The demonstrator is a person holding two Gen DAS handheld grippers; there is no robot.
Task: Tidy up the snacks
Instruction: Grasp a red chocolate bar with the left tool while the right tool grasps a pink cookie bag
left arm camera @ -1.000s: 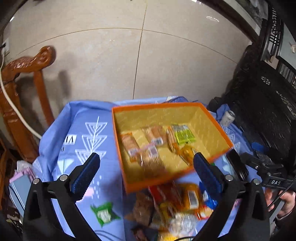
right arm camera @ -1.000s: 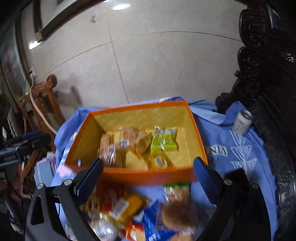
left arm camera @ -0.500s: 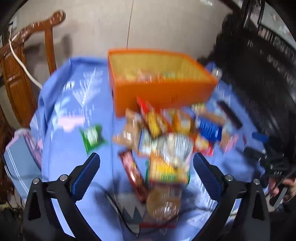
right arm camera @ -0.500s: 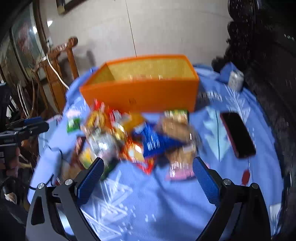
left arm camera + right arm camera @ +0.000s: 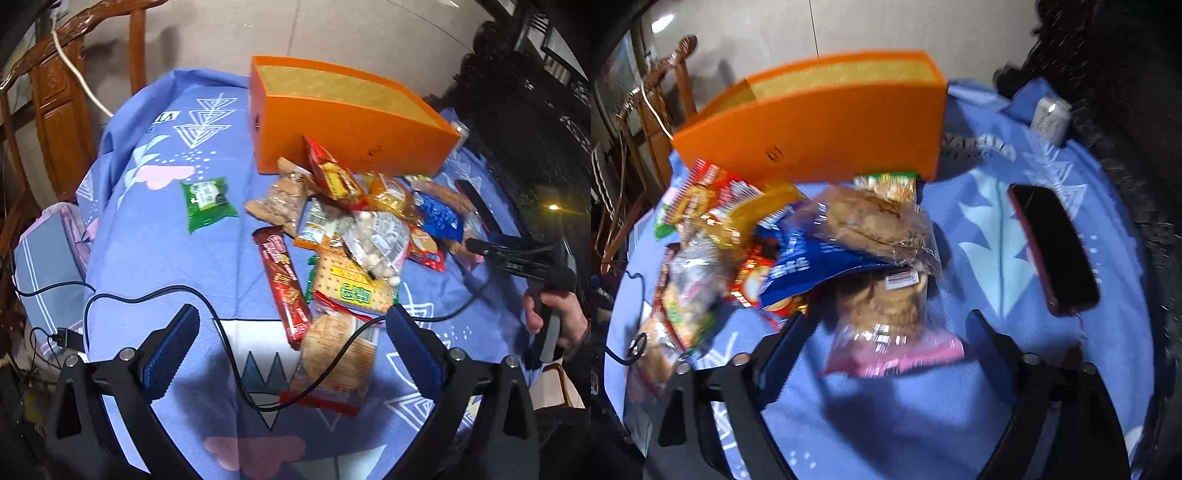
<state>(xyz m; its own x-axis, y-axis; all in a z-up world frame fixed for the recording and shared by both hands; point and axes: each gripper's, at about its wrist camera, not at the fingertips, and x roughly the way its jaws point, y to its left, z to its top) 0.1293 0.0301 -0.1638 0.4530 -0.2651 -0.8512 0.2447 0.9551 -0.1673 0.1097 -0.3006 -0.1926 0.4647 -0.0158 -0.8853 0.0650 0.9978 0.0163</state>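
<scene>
one orange box [image 5: 354, 136], two phones [image 5: 1056, 251]

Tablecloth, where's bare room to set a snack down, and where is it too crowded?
Bare cloth lies between the green packet and the long red biscuit pack, and between the cookie bag and the phone. The heap in front of the orange box is crowded; a black cable crosses the near edge.

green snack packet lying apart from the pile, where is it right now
In the left wrist view the green plastic snack packet lies flat on the blue patterned tablecloth, left of the snack pile and in front of the orange box's left corner.
</scene>
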